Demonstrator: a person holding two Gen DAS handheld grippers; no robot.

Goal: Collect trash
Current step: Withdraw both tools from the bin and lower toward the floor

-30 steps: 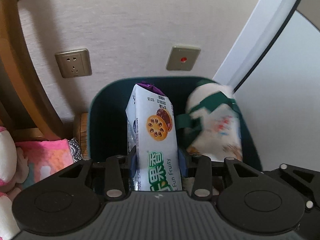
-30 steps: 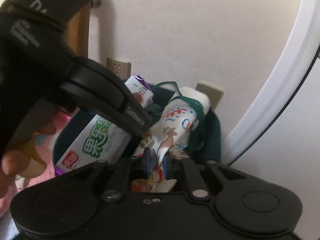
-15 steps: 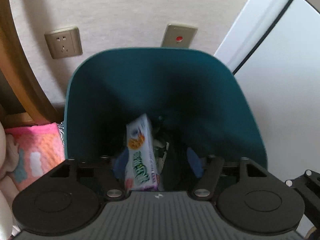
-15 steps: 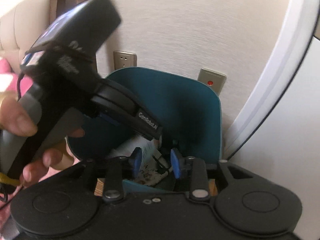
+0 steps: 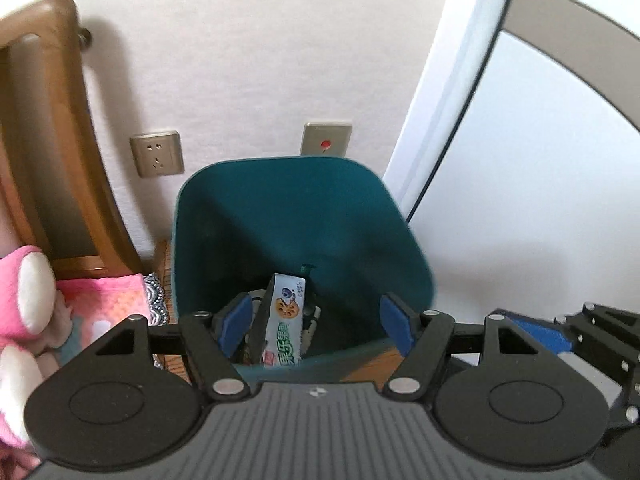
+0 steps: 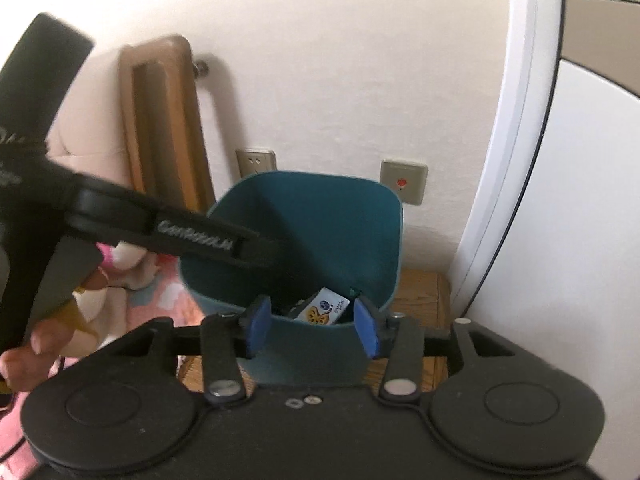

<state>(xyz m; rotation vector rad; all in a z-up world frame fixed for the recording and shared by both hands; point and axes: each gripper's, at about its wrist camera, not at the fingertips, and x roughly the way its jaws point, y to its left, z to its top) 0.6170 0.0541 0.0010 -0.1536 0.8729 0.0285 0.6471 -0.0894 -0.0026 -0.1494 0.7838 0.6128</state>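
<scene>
One teal trash bin [image 5: 304,216] holds one biscuit packet [image 5: 285,320]; left claw [image 5: 316,326] apart, right claw [image 6: 312,328] just opening, both empty.

My left wrist camera close above the teal bin [image 5: 304,216], angled down into it, my right wrist camera slightly farther back, both sharing bin, wall sockets [image 6: 256,160], wall.

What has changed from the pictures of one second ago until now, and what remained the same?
The left gripper let go of the biscuit packet, which now lies inside the teal bin. The right gripper let go of the patterned bag; both jaws have just been opening and are empty. Both grippers pulled back above the bin. The bin, wall socket and red-dot switch stayed in place.
</scene>
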